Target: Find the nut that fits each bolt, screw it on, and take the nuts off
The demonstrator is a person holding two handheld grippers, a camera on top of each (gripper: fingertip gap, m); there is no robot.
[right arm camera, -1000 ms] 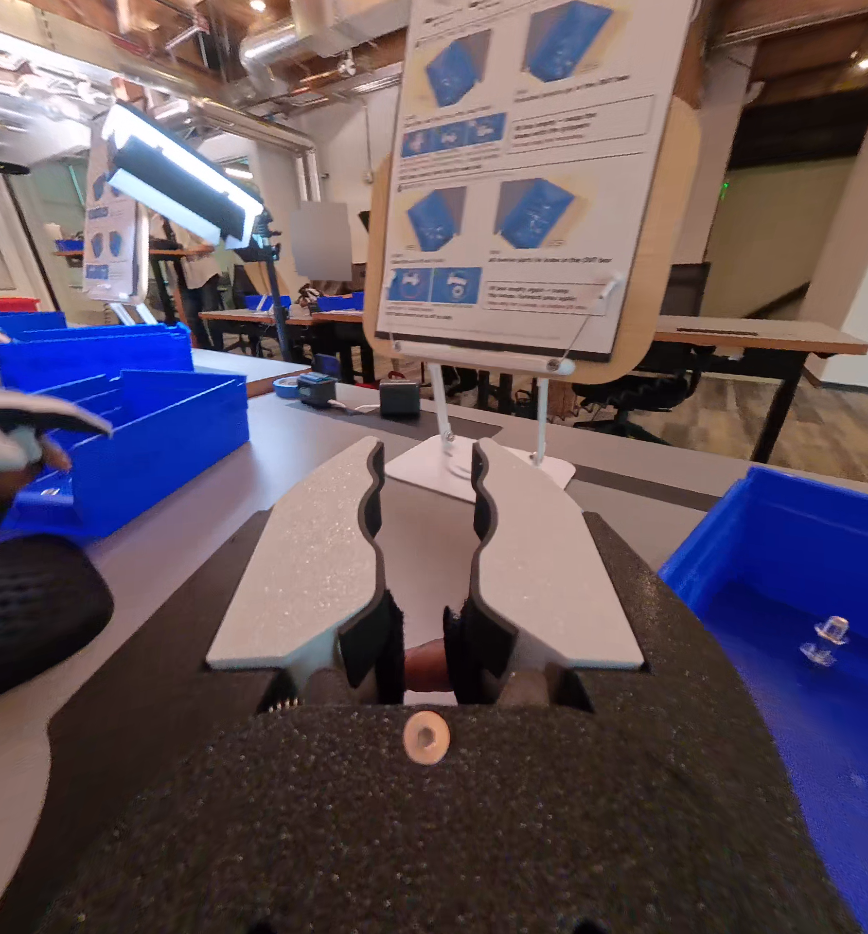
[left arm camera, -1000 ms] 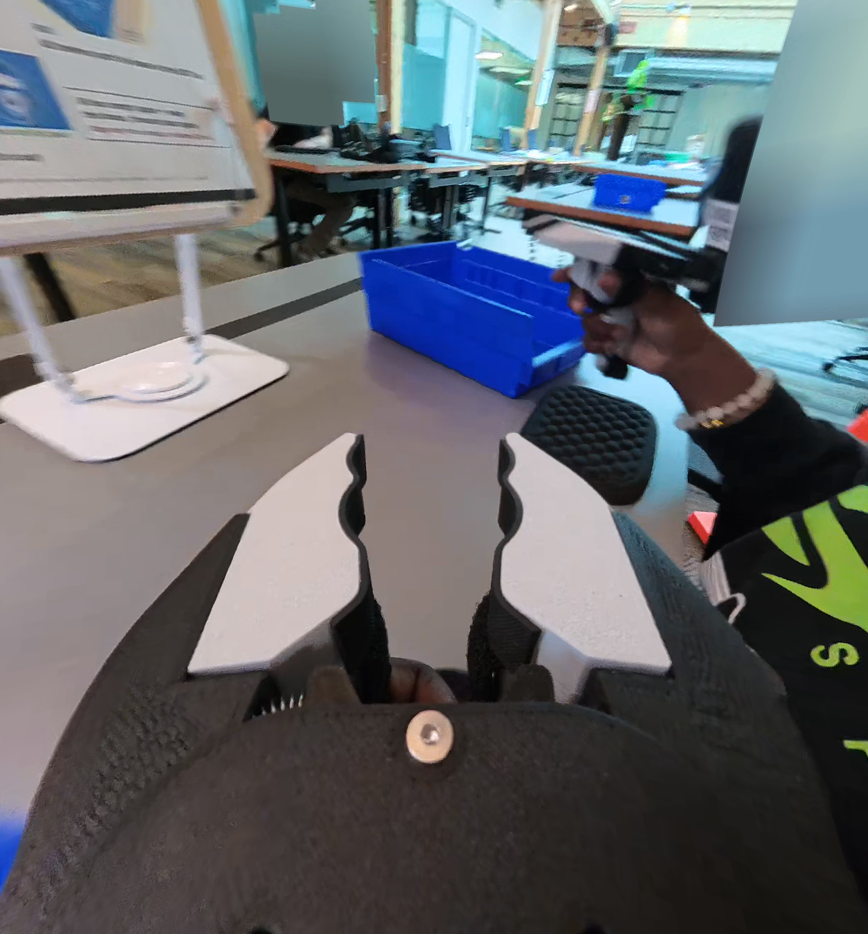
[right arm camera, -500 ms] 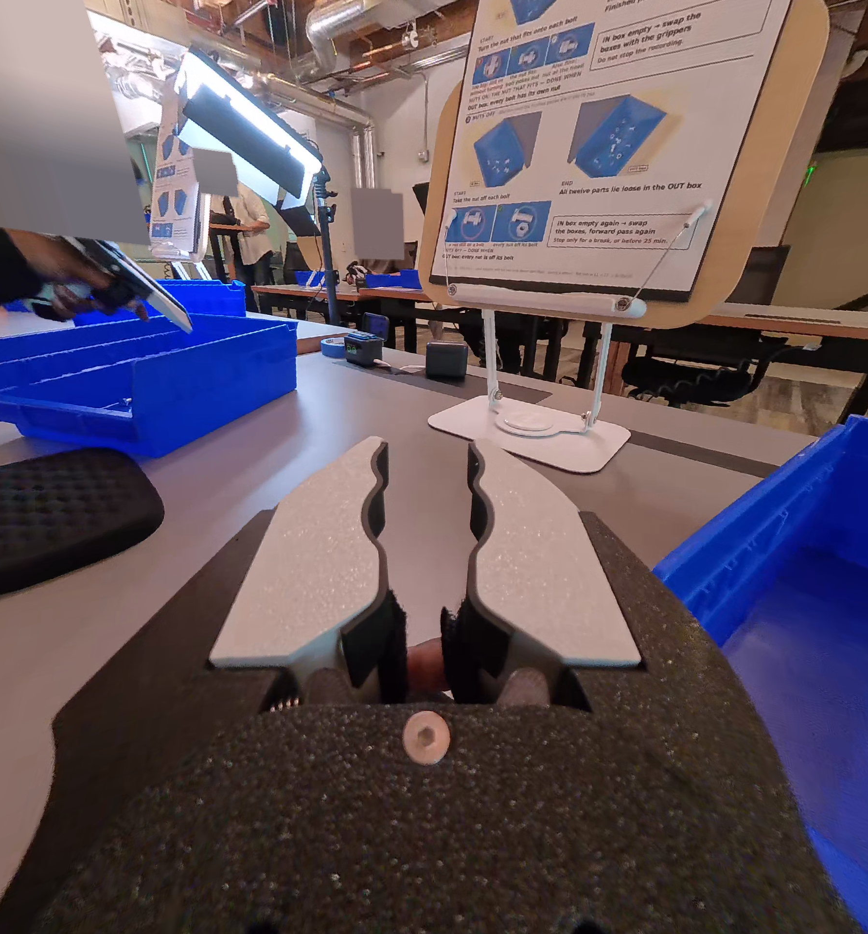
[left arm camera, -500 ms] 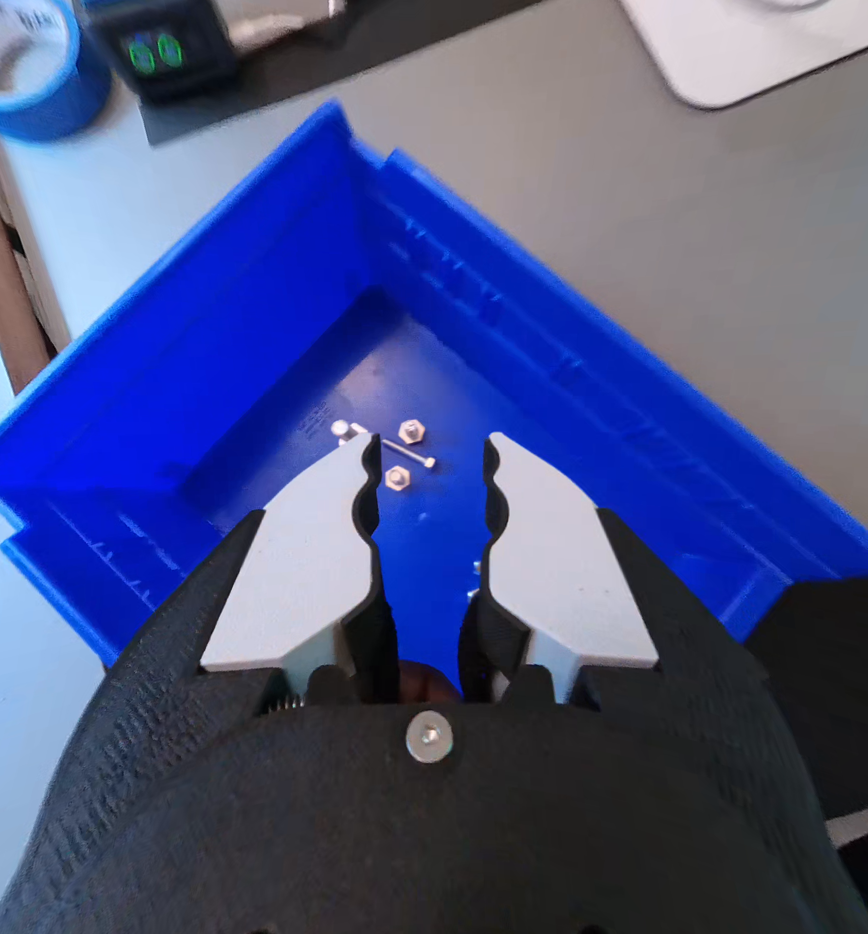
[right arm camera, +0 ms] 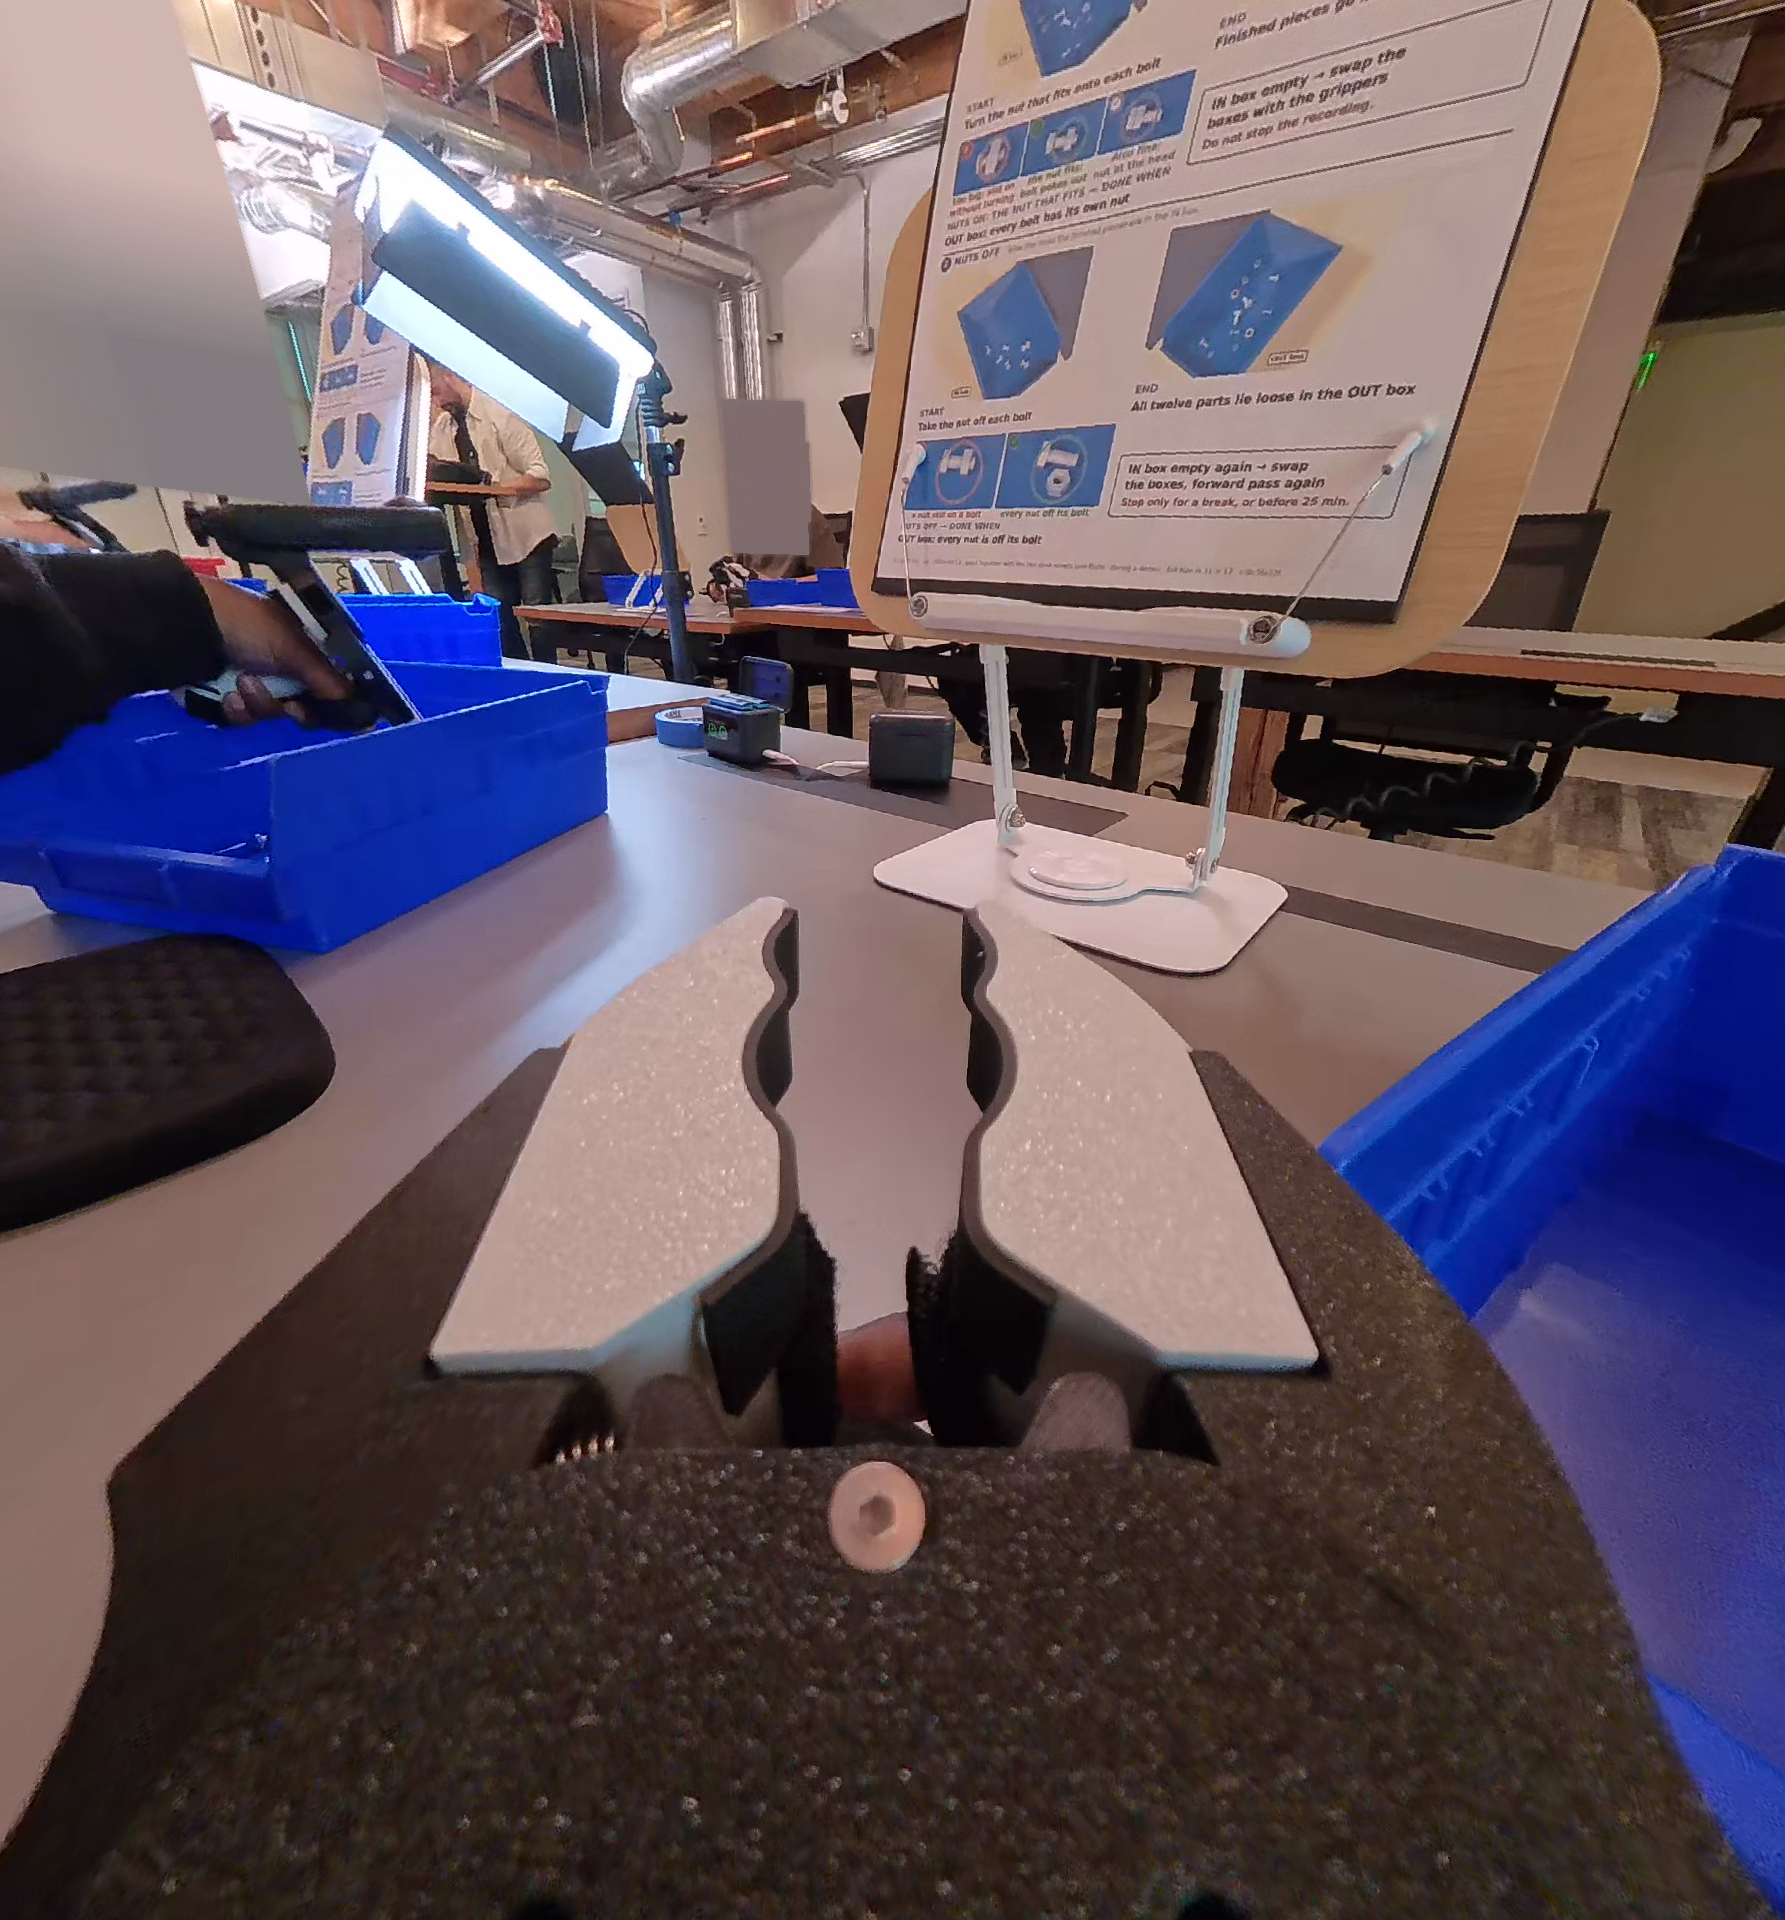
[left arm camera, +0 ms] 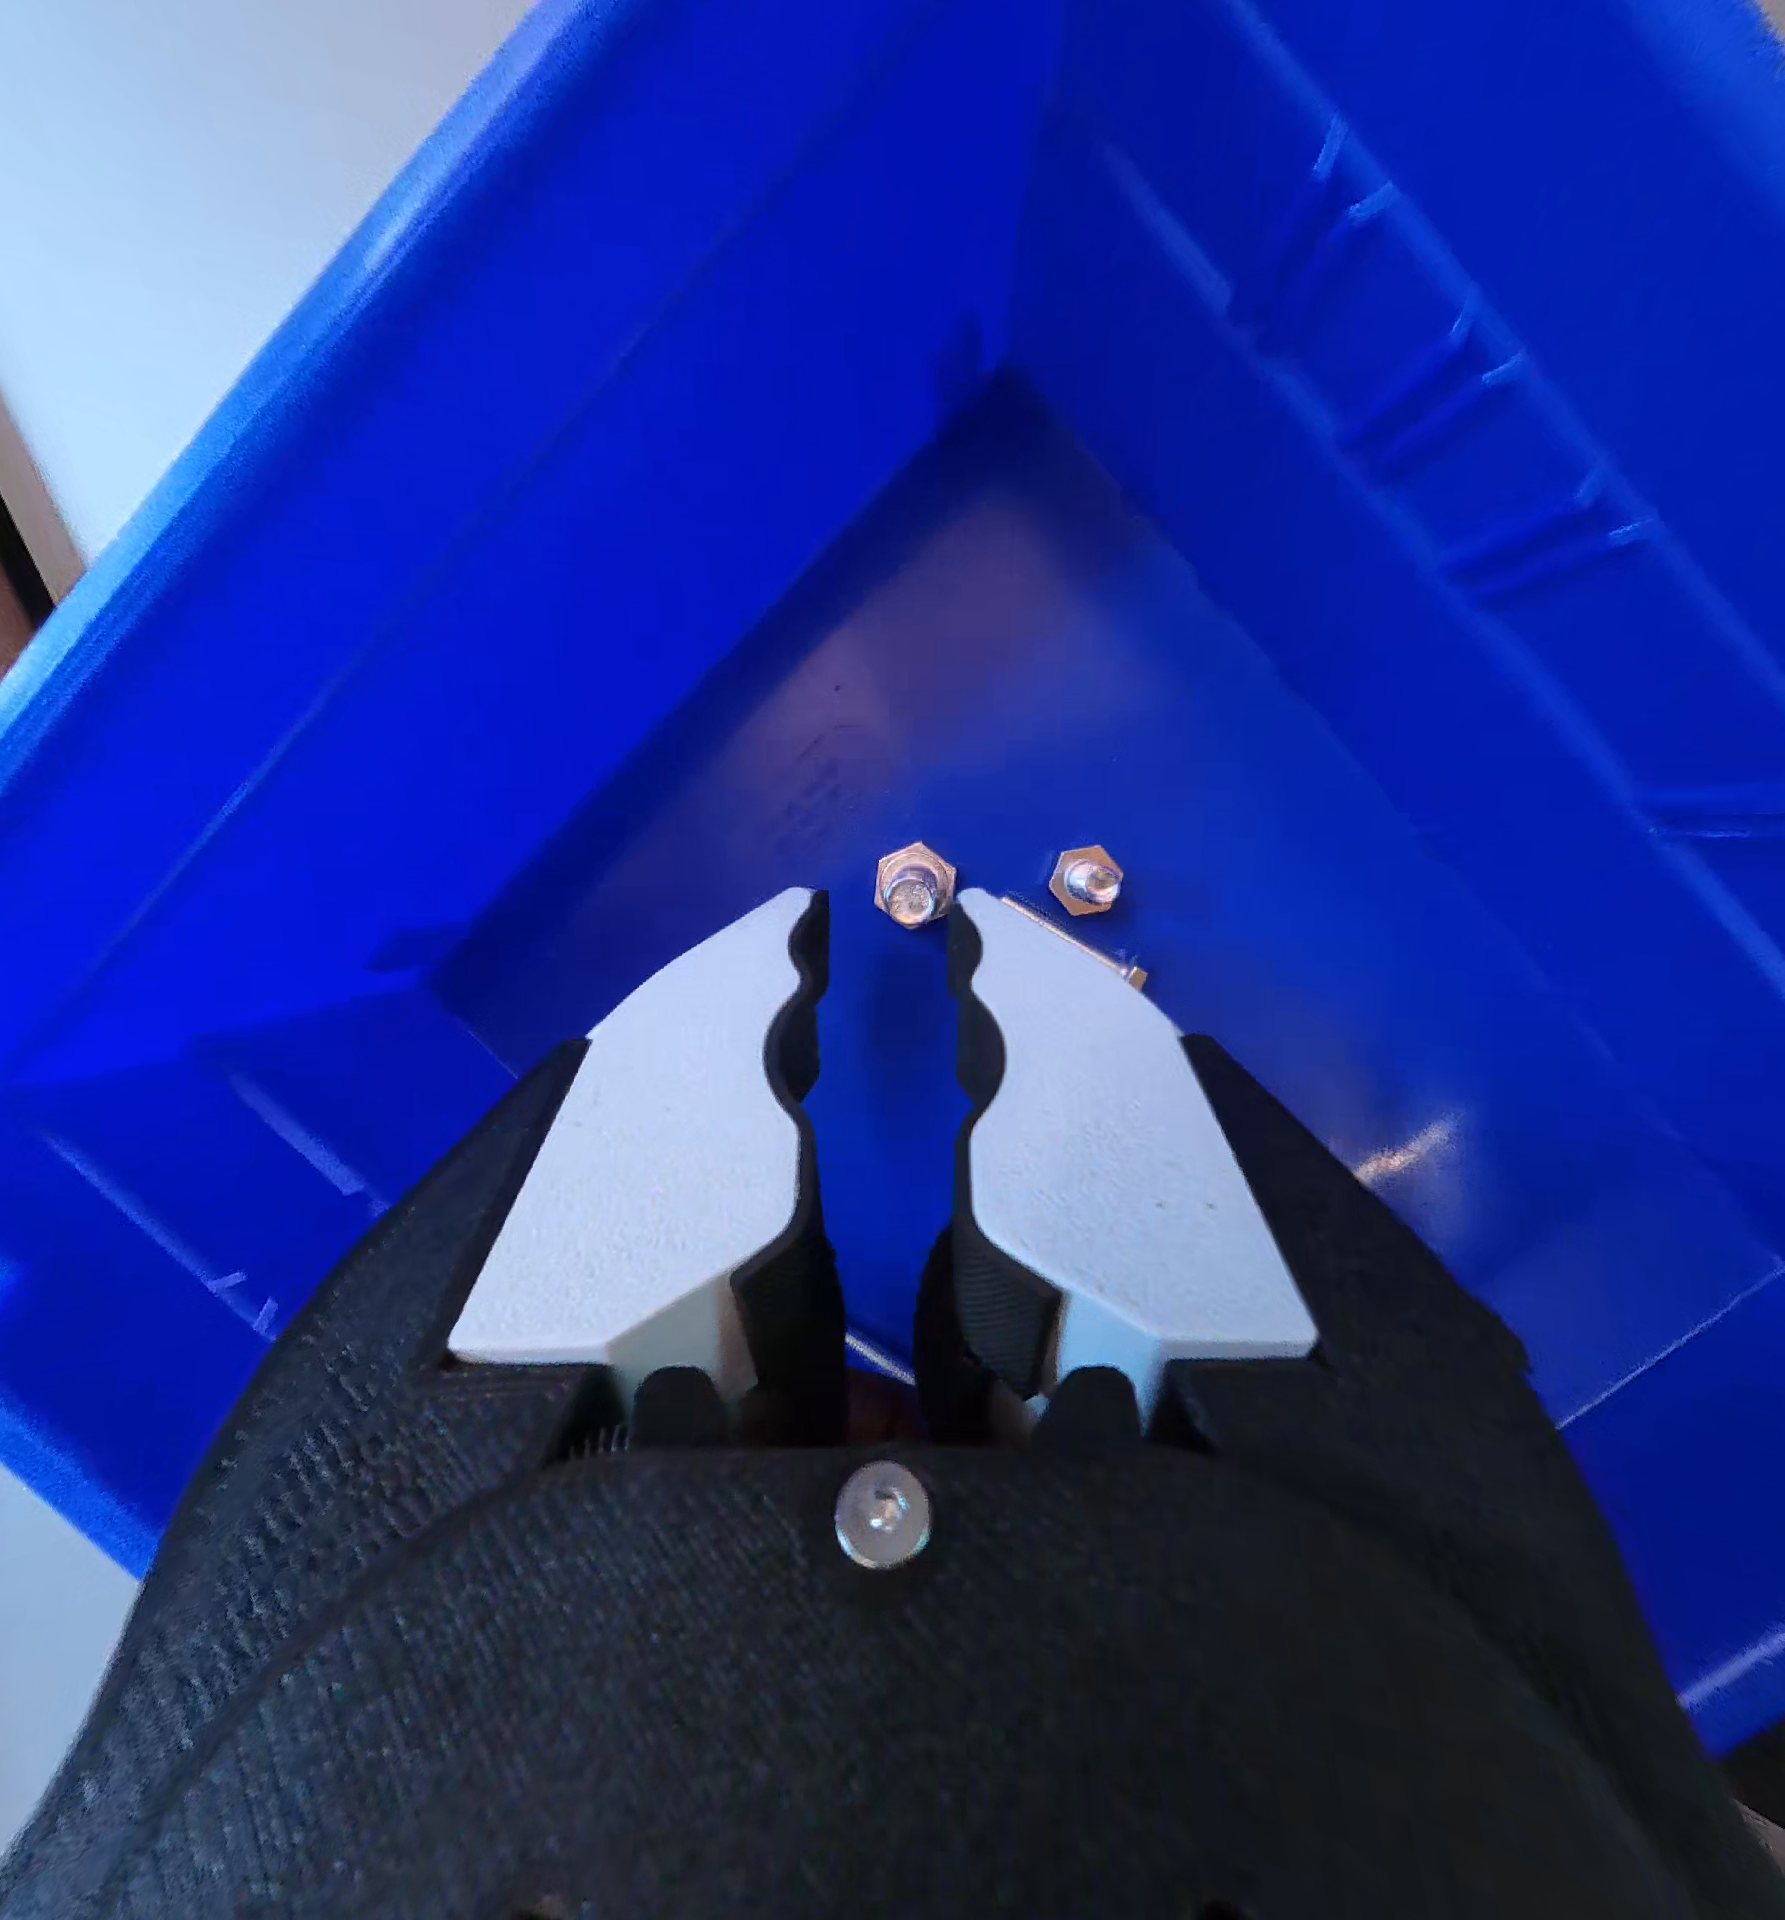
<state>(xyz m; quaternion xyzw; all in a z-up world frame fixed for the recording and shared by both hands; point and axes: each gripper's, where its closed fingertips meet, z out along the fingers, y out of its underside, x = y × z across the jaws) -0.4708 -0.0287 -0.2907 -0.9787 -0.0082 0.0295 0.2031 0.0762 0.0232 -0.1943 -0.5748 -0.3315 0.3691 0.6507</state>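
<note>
Jaws of the left gripper point(left arm camera: 883, 914) stand parted and hold nothing, tips low inside a blue bin point(left arm camera: 555, 499), just short of a bolt with a nut on it point(left arm camera: 915, 885). A second nutted bolt point(left arm camera: 1085, 881) lies just beside it, and a slim bolt point(left arm camera: 1075, 951) runs partly under the right fingertip. The step looks like picking the nearer piece off the bin floor. To do it well, I would centre the gap on the hex, come down square so both tips meet its flats together, and keep clear of the slim bolt, which could be nudged or pinched along. Small bright hardware on smooth plastic will likely skid if touched on one side only.

Over the desk point(right arm camera: 555, 987) the right gripper point(right arm camera: 877, 935) hovers with jaws also parted and empty. A second blue bin point(right arm camera: 1594, 1091) sits at its right, a black textured pad point(right arm camera: 109, 1081) at its left, and an instruction board on a white stand point(right arm camera: 1179, 312) ahead. Beyond lie more desks, a studio light point(right arm camera: 503, 281) and a person standing.
</note>
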